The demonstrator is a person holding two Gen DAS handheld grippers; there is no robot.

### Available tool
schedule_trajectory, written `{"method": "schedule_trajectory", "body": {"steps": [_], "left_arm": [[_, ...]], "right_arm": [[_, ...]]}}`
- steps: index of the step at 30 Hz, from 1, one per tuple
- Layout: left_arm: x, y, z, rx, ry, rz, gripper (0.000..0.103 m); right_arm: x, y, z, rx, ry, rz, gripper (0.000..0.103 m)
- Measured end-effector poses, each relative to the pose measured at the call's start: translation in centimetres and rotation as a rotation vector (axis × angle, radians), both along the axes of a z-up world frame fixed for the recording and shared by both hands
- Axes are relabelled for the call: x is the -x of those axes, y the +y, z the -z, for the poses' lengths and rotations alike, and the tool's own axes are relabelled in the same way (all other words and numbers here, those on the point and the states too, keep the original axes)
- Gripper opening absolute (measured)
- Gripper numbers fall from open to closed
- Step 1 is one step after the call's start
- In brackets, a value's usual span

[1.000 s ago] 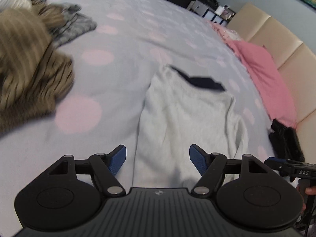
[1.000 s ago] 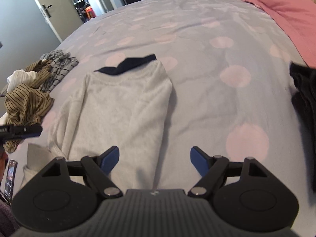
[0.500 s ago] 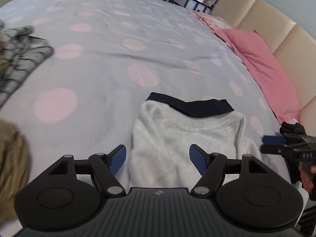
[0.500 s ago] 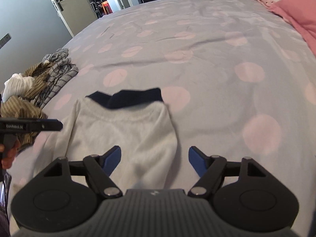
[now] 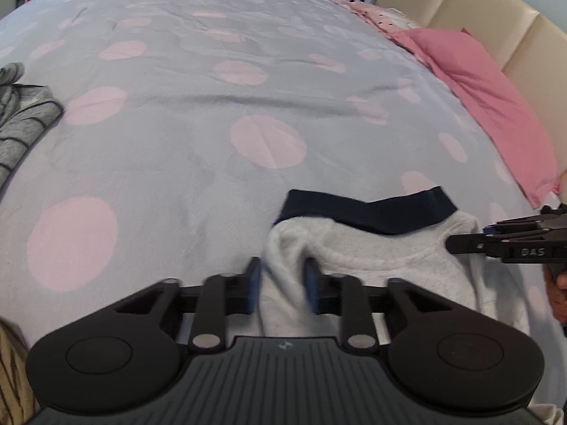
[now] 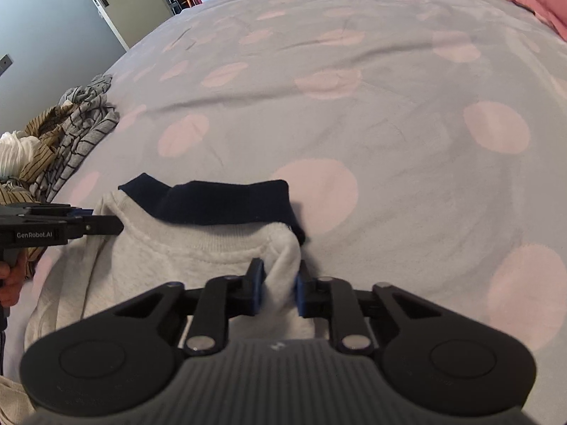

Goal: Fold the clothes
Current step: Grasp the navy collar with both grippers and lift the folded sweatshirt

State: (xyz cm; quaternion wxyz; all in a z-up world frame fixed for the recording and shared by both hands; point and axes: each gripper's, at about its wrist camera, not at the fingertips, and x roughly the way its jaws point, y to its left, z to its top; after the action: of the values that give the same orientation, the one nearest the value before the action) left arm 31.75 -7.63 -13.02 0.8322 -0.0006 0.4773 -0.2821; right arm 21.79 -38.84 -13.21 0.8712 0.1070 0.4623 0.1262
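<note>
Now both hand-held grippers, left (image 5: 282, 285) and right (image 6: 277, 292), each clenched on the grey sweatshirt (image 6: 198, 258)

The left gripper (image 5: 281, 288) had its blue pads pinched on a raised fold of the pale grey sweater (image 5: 382, 265), near the left end of its dark navy band (image 5: 368, 210). The sweater lay on a grey bedspread (image 5: 198, 148) dotted with pink circles. At the right edge the right gripper (image 5: 460, 244) reached in over the sweater's far side, a hand (image 5: 558, 294) behind it. A pink pillow (image 5: 496, 106) lay along the beige headboard (image 5: 478, 10), and a striped grey garment (image 5: 21, 127) sat at the left.
</note>
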Motion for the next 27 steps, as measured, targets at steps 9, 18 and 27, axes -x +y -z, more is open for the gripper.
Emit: {"method": "schedule_trajectory", "body": {"steps": [9, 18, 27], "left_arm": [[3.2, 2.8, -6.8, 0.115, -0.094, 0.023, 0.006], [14.4, 7.1, -16.4, 0.169, -0.264, 0.12, 0.006], [26.7, 7.8, -18.8, -0.027, -0.349, 0.387, 0.006]], "right_arm": [[4.3, 0.2, -7.1, 0.001, -0.153, -0.052, 0.011], [17.7, 1.9, -16.3, 0.011, -0.355, -0.141, 0.01], [29.4, 5.8, -16.1, 0.174, -0.371, -0.382, 0.01]]}}
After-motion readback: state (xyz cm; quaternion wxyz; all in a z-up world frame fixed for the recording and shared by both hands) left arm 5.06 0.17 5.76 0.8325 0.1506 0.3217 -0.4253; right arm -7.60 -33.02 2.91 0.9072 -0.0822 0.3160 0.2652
